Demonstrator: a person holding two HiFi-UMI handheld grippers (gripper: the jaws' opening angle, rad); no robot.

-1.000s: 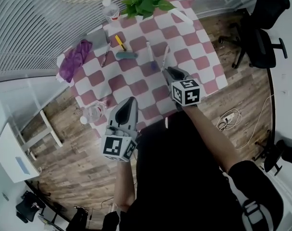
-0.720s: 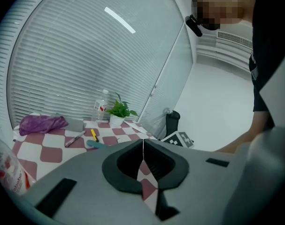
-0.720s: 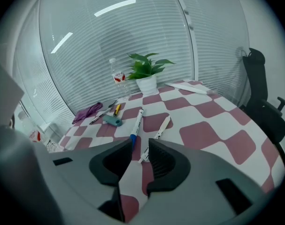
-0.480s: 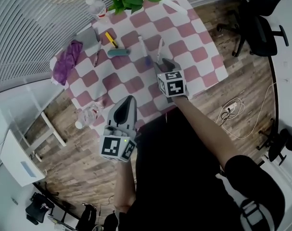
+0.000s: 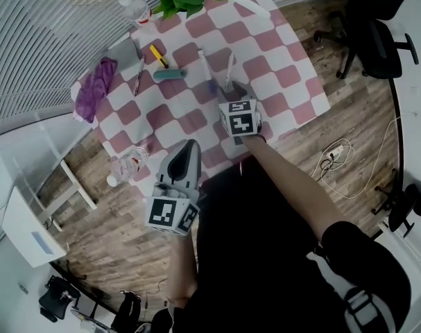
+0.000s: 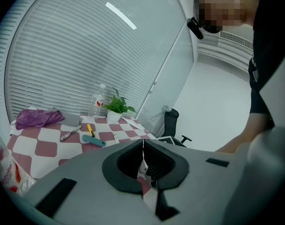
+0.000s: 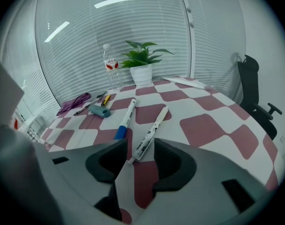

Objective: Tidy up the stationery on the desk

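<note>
Downward toward the pens the right gripper [image 5: 231, 92] has come since a second ago, and its jaws have just been opening. In the head view it hangs over the red-and-white checked tablecloth [image 5: 286, 82], its tips at the near end of a white marker [image 5: 229, 69]. A blue-capped marker [image 5: 204, 64] lies just to that gripper's left. The left gripper [image 5: 188, 148] sits back at the table's near edge, well apart from the pens.

In the left gripper view, its jaws are pressed together on nothing. A teal oblong item [image 6: 94, 140] and a yellow highlighter [image 6: 90, 130] lie far ahead of it.

In the right gripper view, the jaws are spread wide. The white marker's near end lies between them, and the pads are not touching it.
</note>
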